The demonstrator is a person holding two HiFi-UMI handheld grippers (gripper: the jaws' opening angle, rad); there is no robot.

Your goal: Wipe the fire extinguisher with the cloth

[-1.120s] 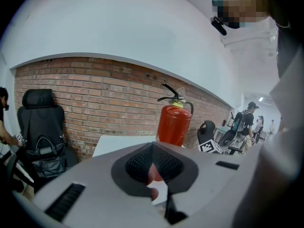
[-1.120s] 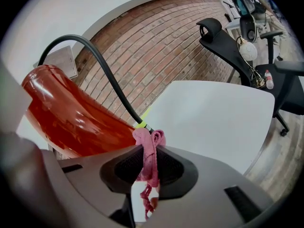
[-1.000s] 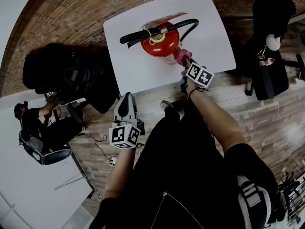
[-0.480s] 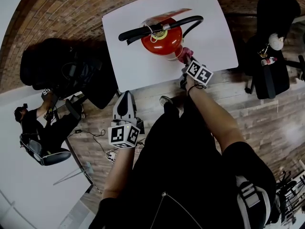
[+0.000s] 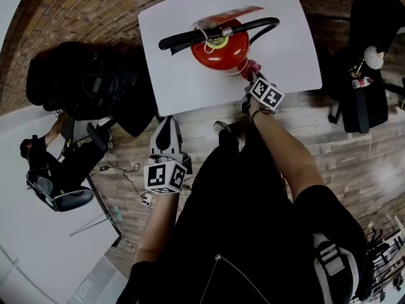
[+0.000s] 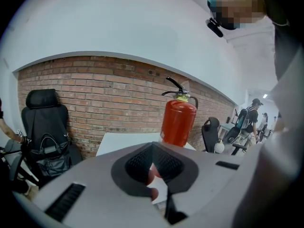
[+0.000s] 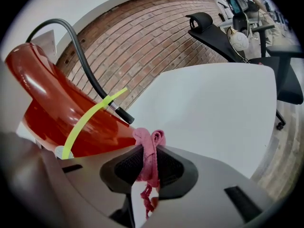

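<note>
A red fire extinguisher (image 5: 220,46) with a black handle and hose stands upright on the white table (image 5: 183,87). My right gripper (image 5: 254,76) is shut on a pink cloth (image 5: 252,68), which is held against the cylinder's near right side. In the right gripper view the cloth (image 7: 148,144) bunches out between the jaws next to the red body (image 7: 57,108), the black hose (image 7: 85,65) and a yellow tie (image 7: 88,120). My left gripper (image 5: 168,126) hangs shut and holds nothing, over the floor short of the table's front edge. From there the extinguisher (image 6: 178,120) shows at a distance.
A black office chair with bags (image 5: 364,94) stands right of the table, and a dark chair and bags (image 5: 82,87) stand to its left. A person (image 5: 44,163) sits at the far left. A brick wall (image 6: 95,94) runs behind the table. Cables (image 5: 130,176) lie on the wooden floor.
The head view has shifted a little. The right gripper stays with the cloth at the extinguisher's near right side. The left gripper has not moved.
</note>
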